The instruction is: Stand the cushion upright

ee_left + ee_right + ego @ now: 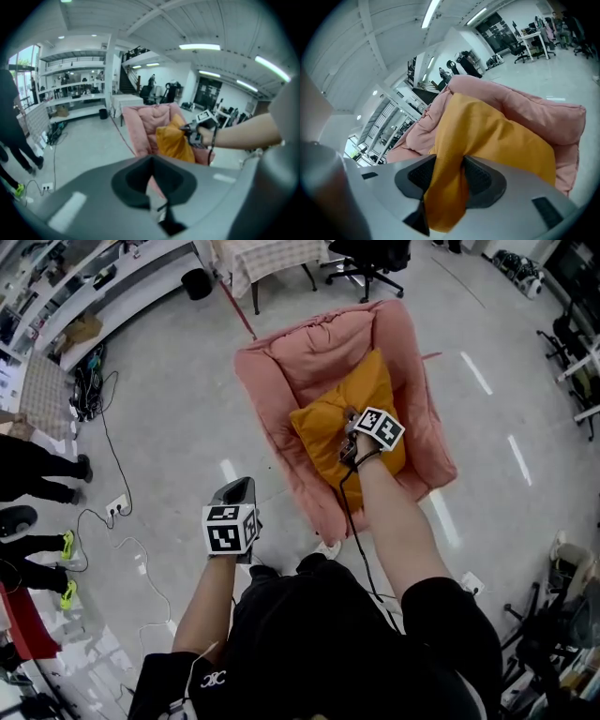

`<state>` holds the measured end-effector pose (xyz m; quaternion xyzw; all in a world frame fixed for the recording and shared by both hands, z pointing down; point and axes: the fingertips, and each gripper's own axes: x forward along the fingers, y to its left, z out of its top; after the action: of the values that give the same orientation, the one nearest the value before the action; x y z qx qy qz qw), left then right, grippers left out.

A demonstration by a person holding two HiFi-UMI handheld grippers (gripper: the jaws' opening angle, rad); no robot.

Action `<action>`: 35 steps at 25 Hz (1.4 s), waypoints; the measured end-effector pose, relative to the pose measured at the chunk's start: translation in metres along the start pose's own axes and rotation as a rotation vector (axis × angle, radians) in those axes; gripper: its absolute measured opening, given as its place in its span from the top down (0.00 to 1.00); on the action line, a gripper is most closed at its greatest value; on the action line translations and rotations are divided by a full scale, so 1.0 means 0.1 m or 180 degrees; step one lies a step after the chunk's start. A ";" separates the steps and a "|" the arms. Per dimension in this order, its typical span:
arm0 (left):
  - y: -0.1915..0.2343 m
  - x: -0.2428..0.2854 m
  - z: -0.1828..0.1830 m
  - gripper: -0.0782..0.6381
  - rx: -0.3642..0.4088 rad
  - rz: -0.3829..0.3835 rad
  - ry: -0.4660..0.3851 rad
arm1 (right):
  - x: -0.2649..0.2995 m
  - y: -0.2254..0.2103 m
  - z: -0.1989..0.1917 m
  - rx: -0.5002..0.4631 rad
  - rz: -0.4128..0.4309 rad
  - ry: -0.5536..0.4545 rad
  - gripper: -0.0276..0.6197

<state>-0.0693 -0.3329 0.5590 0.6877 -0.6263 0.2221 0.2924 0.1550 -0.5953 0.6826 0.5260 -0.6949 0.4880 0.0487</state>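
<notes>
- Cushion (pixel 352 418): orange, square, in the seat of the pink padded chair (pixel 281 381). One corner points up toward the backrest. It leans back against the padding and is neither flat nor properly upright
- Right tongs (pixel 449 180): at the cushion's near edge. The jaws are partly apart, and a bunched fold of orange cover fills the gap, with a pad against it on each side. The grip is on cloth only; the body of the cushion hangs beyond the jaws
- Left tongs (pixel 152 180): over the floor (pixel 169 409), well apart from the chair. The jaws are together with nothing between them
- Handling, by judgement: light and very soft. The cover creases and gathers freely, so a pinch gathers loose fabric before the filling follows. I expect sag and folding under a one-edge hold, and little stiffness to keep a pose
- The cloth looks matte, so slip seems unlikely. It is not fragile and can take a firm squeeze
- Where to hold: a deeper bite through an edge or corner, taking filling as well as cover, should steer it better than this skin pinch. The upper corner looks like the best place to tip it back
- It will probably not stand unaided. The chair is soft too, so the base should be seated in the crease between seat and backrest
- Risk: it may slump forward once it is let go
</notes>
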 end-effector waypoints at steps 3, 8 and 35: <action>-0.07 0.03 0.04 0.89 0.0041 -0.0058 -0.0017 | -0.06 0.07 0.05 -0.0240 0.0021 -0.0115 0.62; -0.18 0.10 0.15 0.89 0.0098 -0.0144 -0.0071 | -0.24 0.24 0.06 -0.0639 0.0084 -0.0187 0.78; -0.97 -0.05 1.24 0.89 0.0382 -0.0713 -0.0972 | -2.32 1.60 0.17 -0.2484 -0.0011 -0.1422 0.96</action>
<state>0.0186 -0.4095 0.4529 0.7950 -0.5685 0.1182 0.1754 0.1408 -0.4534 0.4389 0.5618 -0.8195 0.0638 0.0930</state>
